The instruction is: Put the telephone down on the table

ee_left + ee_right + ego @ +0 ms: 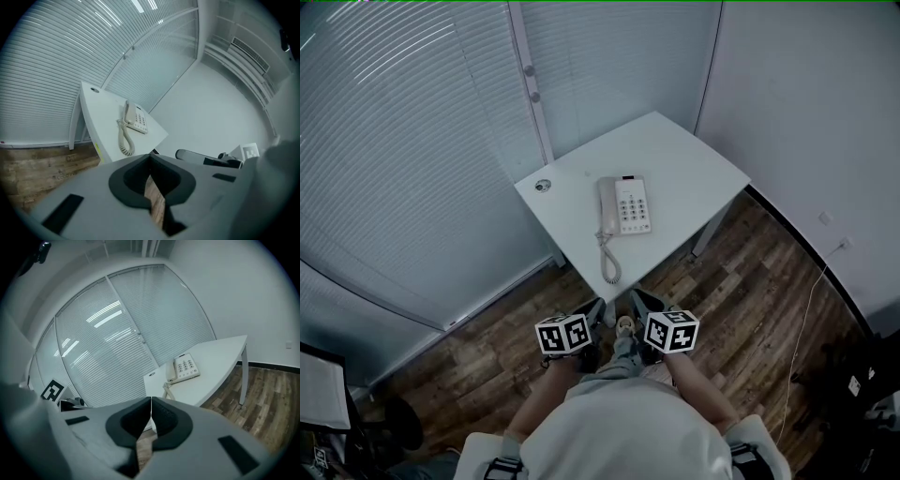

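Observation:
A white desk telephone (624, 205) lies on the white table (694, 169), handset on its cradle, with the coiled cord (608, 262) trailing toward the near edge. The left gripper view shows the telephone (135, 118) ahead on the table (101, 122); in the right gripper view the telephone (184, 368) sits past the jaws on the table (220, 357). My left gripper (594, 313) and right gripper (639, 305) hang side by side over the wooden floor, short of the table's near corner. Both are shut with nothing between the jaws (150, 159) (151, 401).
Window blinds (403, 159) run along the left and back. A white wall (825, 112) stands to the right, with a cable (806, 309) down to the wooden floor (750, 300). A table leg (705, 234) stands at the right. Dark equipment (862, 375) sits at the lower right.

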A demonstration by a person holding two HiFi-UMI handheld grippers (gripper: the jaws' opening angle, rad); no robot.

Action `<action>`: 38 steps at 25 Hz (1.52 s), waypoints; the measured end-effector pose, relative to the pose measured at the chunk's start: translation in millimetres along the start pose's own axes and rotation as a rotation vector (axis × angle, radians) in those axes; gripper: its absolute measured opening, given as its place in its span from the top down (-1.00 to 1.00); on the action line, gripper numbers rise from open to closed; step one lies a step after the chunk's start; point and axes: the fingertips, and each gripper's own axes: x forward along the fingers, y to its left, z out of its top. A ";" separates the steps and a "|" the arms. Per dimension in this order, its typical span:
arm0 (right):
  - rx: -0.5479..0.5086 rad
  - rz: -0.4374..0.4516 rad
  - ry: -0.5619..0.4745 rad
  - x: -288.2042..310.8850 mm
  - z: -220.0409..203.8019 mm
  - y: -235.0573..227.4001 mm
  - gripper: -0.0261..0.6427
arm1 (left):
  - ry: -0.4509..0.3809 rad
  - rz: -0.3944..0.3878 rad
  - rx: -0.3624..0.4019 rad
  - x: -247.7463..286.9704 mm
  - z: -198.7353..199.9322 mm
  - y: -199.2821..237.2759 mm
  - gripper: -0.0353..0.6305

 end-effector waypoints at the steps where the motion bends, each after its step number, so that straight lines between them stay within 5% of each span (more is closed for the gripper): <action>1: 0.003 -0.001 0.001 -2.7 -2.4 0.9 0.85 | 0.000 -0.002 -0.001 -2.6 -2.9 -0.9 0.83; 38: -0.007 -0.014 -0.006 -38.4 -28.4 6.8 0.86 | 0.025 -0.014 -0.023 -24.9 -41.0 -13.9 0.83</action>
